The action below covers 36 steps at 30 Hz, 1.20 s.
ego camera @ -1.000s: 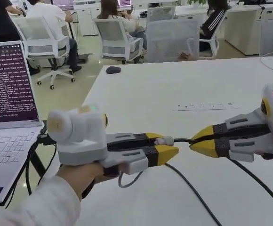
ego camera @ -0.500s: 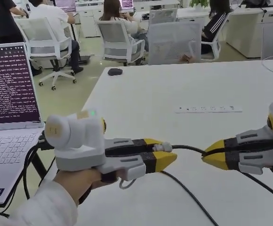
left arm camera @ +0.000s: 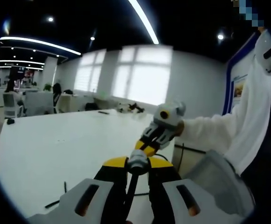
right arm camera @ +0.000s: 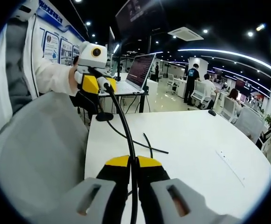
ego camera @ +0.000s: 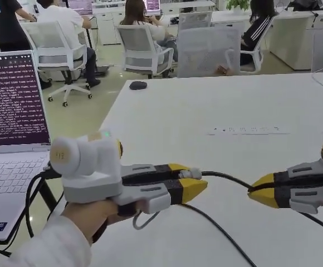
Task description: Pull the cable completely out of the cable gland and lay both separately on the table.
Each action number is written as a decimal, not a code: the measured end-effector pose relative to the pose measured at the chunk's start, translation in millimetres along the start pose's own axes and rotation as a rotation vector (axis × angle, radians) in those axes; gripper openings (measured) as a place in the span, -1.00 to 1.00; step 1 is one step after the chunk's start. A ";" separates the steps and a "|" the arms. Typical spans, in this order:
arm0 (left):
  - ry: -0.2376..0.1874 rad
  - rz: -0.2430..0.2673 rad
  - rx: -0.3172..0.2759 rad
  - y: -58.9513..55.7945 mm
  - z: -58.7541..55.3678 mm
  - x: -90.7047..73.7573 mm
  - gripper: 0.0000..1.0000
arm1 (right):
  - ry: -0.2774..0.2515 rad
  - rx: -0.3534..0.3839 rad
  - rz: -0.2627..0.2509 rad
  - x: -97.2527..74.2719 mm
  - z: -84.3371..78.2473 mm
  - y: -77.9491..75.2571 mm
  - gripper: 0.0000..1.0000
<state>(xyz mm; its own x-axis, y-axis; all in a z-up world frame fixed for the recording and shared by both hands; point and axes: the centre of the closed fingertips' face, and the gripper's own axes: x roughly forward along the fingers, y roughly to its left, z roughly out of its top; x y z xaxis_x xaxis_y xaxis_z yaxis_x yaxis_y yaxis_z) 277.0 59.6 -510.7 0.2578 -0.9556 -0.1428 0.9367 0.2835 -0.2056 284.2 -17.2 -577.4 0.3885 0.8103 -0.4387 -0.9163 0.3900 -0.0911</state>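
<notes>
Black cable (ego camera: 228,178) between the two claws spans more than a second ago. The right claw (ego camera: 252,191), clamped on the cable, has drawn away from the left claw (ego camera: 198,178), which is closed on the pale cable gland (ego camera: 192,174). Both are held above the white counter (ego camera: 206,105). Judgement: extraction is progressing, but the cable still enters the gland, so the pull is unfinished.

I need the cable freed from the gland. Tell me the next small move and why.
Probably pull the right gripper straight away from the left gripper, holding the left one steady. The right fingers are shut on the cable, which runs into the cable gland clamped in the left fingers, so it looks not yet out.
</notes>
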 end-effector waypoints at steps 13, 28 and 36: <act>0.026 0.006 0.051 -2.3 2.7 9.6 -0.67 | 0.007 -0.061 -0.040 -6.5 24.2 -5.1 -0.71; 0.031 -0.022 0.057 -9.1 2.0 18.4 -0.67 | -0.098 -0.220 0.035 4.5 79.2 21.4 -0.65; 0.022 -0.043 0.064 -13.6 4.0 19.0 -0.67 | -0.100 -0.225 0.066 8.3 77.2 26.3 -0.85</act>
<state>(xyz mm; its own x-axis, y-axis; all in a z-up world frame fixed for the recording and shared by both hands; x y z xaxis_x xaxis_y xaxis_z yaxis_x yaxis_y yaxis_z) 270.2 37.3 -506.8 0.2129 -0.9644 -0.1567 0.9601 0.2363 -0.1499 270.8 33.6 -514.4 0.3249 0.8744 -0.3603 -0.9341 0.2372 -0.2667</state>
